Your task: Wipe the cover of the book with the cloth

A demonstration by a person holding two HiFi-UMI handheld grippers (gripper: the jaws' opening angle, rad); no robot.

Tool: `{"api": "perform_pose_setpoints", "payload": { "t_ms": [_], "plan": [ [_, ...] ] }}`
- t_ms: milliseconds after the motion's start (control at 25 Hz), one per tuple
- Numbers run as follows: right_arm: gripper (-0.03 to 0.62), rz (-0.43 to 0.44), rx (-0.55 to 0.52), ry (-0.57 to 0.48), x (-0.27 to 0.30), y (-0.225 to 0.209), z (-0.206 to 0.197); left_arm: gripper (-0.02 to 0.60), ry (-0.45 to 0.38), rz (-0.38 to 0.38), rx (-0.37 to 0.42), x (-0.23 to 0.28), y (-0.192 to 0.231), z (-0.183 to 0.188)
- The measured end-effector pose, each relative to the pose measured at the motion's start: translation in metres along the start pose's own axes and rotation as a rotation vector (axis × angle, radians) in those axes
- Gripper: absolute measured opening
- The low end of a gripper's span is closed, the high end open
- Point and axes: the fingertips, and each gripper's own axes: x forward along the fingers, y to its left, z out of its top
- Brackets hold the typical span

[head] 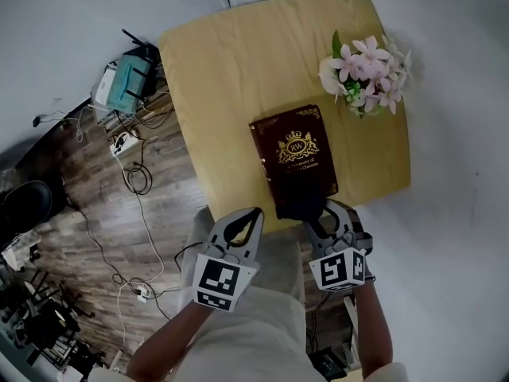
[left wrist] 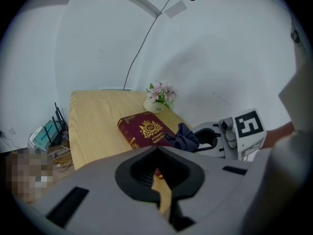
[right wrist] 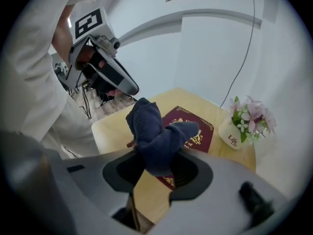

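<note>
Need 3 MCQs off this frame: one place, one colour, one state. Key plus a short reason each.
1. Where is the cloth? A) on a shelf B) between the jaws of the right gripper C) in a drawer
2. What colour is the cover of the book? A) green B) white C) dark red with gold print
3. How does the book lie? A) closed, flat on the table B) open C) standing on edge
Key: B, it bunches out between those jaws; C, plain in the head view; A, its front cover faces up.
</note>
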Motion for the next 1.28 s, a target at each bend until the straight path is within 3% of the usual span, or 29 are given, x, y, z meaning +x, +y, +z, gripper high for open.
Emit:
{"api": "perform_pose_setpoints", "payload": {
  "t_ms": [320, 1280],
  "plan": [
    [0.155, 0.016, -0.107, 0.074, 0.024, 0.005, -0.02, 0.006, 0.033, -0.015, -0.027, 0.016, -0.003, -0.028],
    [0.155, -0.043, -0.154, 0.013, 0.074, -0.055, 0.026, 0.006, 0.009, 0.023, -0.051, 0.017, 0.015, -0.023]
  ]
}}
